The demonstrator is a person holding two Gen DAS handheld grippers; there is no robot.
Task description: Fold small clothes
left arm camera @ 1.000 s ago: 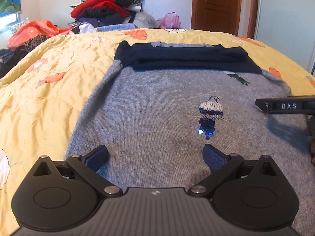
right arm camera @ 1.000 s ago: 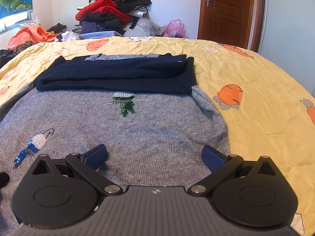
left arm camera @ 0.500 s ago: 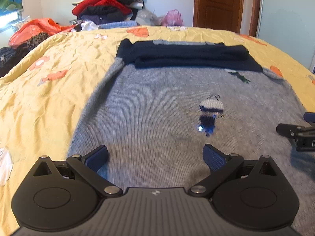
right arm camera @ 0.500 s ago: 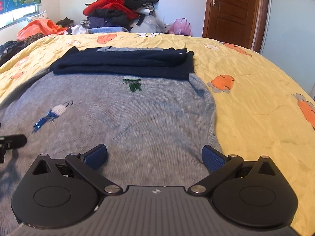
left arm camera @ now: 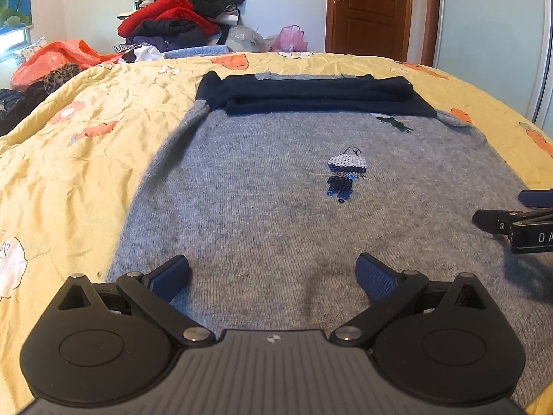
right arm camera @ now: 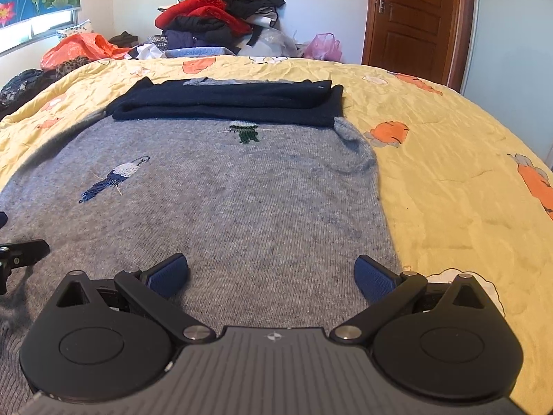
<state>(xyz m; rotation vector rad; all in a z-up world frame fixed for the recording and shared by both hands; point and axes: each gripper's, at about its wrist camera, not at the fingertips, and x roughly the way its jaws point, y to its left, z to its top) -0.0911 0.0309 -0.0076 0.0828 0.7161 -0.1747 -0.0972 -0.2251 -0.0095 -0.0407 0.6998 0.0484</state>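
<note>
A grey knitted sweater (left arm camera: 276,180) (right arm camera: 242,200) with small embroidered birds lies flat on the yellow bedspread. Its navy sleeves (left arm camera: 311,95) (right arm camera: 228,102) are folded across the far end. My left gripper (left arm camera: 273,278) hovers open over the sweater's near left part, with nothing between its fingers. My right gripper (right arm camera: 271,278) is open over the near right part, its right finger close to the sweater's edge. The right gripper's tip (left arm camera: 515,224) shows at the right edge of the left wrist view.
The yellow bedspread (left arm camera: 69,159) (right arm camera: 449,180) with orange prints spreads around the sweater. A heap of clothes (left arm camera: 183,17) (right arm camera: 221,17) rises behind the bed, with an orange bag (left arm camera: 58,55) at left. A brown door (right arm camera: 414,20) stands at the back right.
Both grippers have pulled back toward the sweater's near edge and lowered a little. The right gripper's tip now sits lower in the left wrist view. Both stay open.
</note>
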